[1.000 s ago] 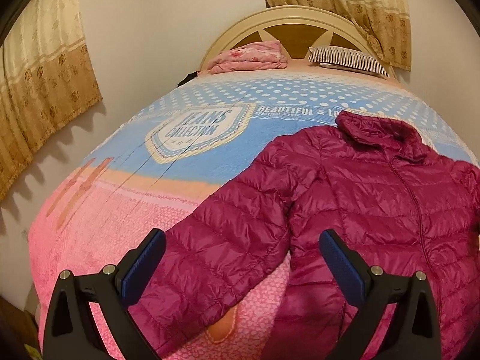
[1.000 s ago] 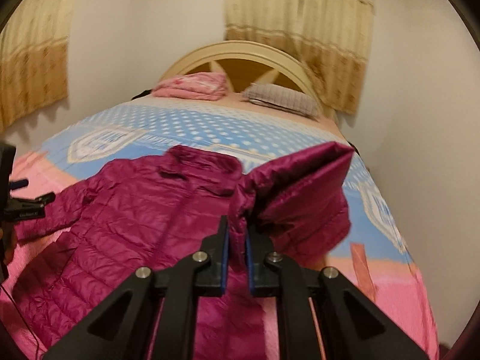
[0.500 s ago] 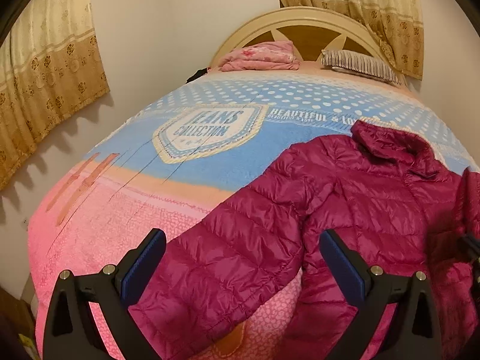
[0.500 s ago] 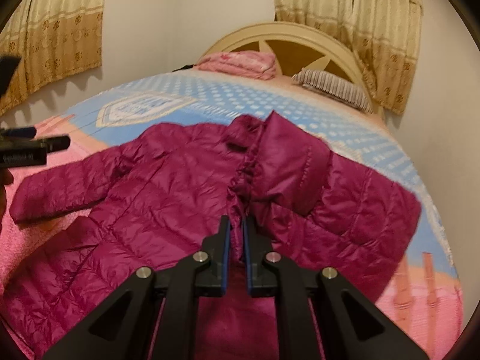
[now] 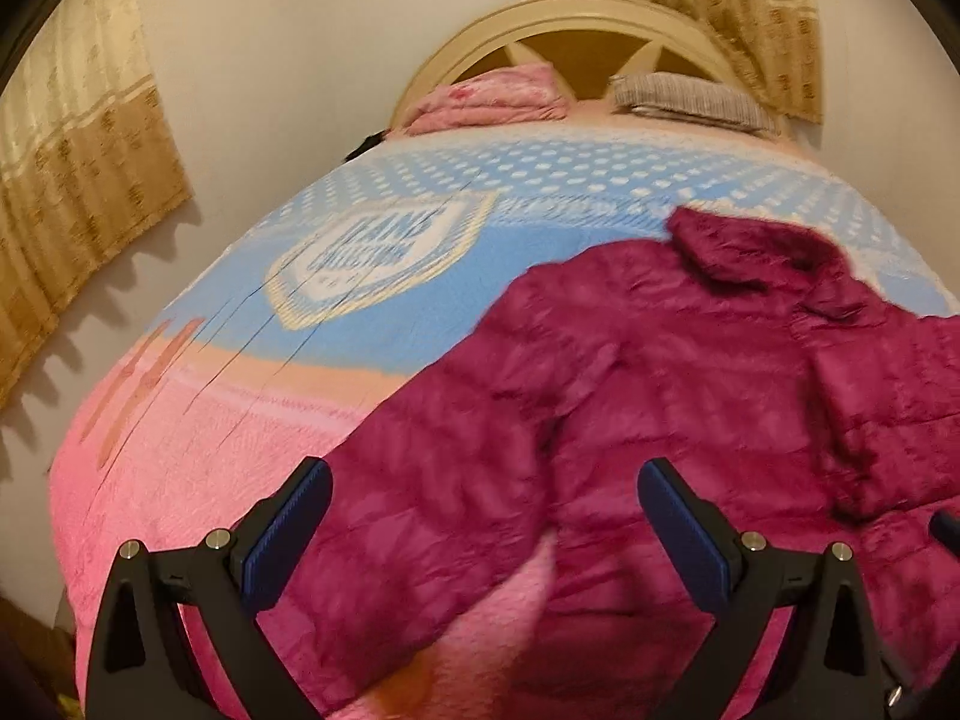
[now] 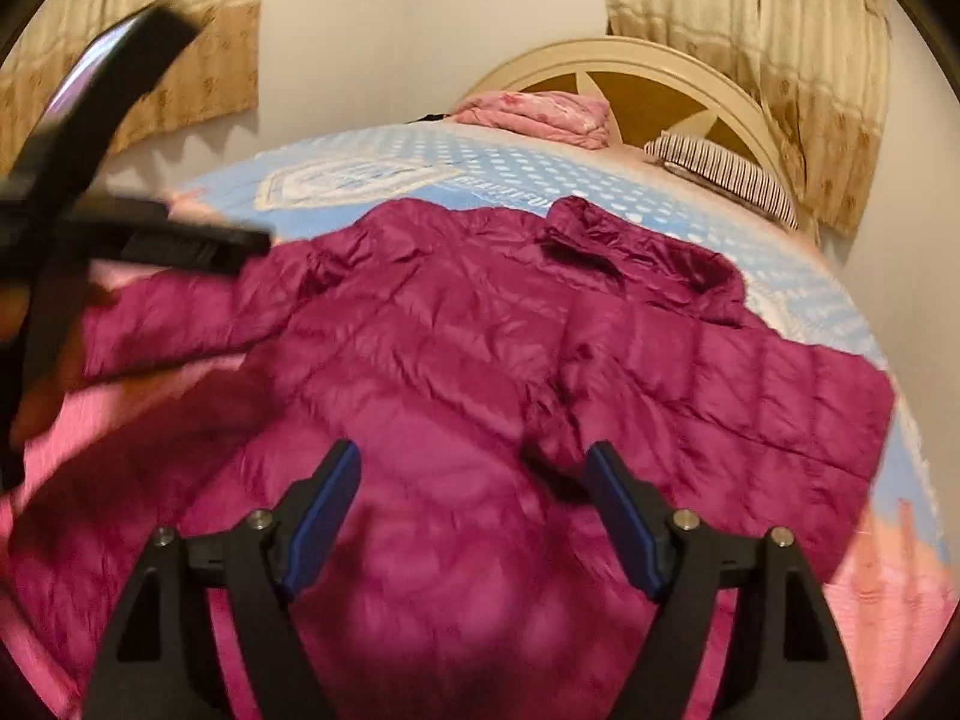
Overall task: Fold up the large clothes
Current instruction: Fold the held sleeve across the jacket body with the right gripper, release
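Above the bed (image 6: 852, 300), both hand-held grippers hang spread and empty.
Right hand-held gripper (image 6: 474, 510) has just been opening, nothing between its jaws; left hand-held gripper (image 5: 480, 534) gapes wide; magenta puffer jacket (image 6: 480, 360) lies flat on the bedspread, one sleeve folded across its front.

One magenta jacket (image 6: 480, 372); one striped pillow (image 6: 726, 171); one folded pink blanket (image 6: 540, 114); two curtains (image 6: 810, 60).

Each matte black plastic claw, left (image 5: 480, 525) and right (image 6: 474, 510), is two angular fingers faced with ribbed blue pads (image 5: 684, 531), pinned by round silver screws (image 6: 686, 519).
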Tool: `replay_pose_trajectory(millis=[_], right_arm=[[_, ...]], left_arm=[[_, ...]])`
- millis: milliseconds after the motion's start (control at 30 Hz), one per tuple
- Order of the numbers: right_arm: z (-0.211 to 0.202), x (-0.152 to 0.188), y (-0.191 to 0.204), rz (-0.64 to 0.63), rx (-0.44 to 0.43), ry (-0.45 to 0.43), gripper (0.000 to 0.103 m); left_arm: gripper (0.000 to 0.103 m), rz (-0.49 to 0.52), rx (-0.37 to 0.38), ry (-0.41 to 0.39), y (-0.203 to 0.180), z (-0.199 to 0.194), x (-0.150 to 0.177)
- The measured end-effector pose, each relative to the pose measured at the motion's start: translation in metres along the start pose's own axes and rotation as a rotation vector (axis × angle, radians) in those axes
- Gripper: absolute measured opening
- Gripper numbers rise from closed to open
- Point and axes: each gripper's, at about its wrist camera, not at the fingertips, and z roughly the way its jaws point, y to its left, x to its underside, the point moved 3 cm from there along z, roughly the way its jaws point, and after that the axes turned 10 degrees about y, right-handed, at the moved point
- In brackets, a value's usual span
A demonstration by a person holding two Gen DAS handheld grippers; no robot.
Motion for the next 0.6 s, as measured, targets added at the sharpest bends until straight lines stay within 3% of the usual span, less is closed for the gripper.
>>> replay_pose_trajectory(millis=[67, 267, 500, 567, 600], right_arm=[[-0.008, 0.009, -0.008, 0.016, 0.007, -0.002, 0.080], [-0.019, 0.040, -0.064, 0.140, 0.149, 0.014, 0.082], [-0.005, 0.074, -0.103, 0.301, 0.129, 0.035, 0.082], [-0.007, 0.076, -0.104, 0.319, 0.127, 0.027, 0.082], [-0.008, 0.076, -0.105, 0.323, 0.125, 0.018, 0.083]], left_arm=[[0.102, 0.037, 0.047, -0.002, -0.022, -0.006, -0.006], [0.102, 0.125, 0.182, 0.012, -0.096, -0.013, -0.022], [0.101, 0.146, 0.304, 0.097, -0.167, 0.013, -0.028], [0.095, 0.145, 0.323, 0.128, -0.181, 0.023, -0.027], [0.084, 0.153, 0.326, 0.144, -0.187, 0.028, -0.026]])
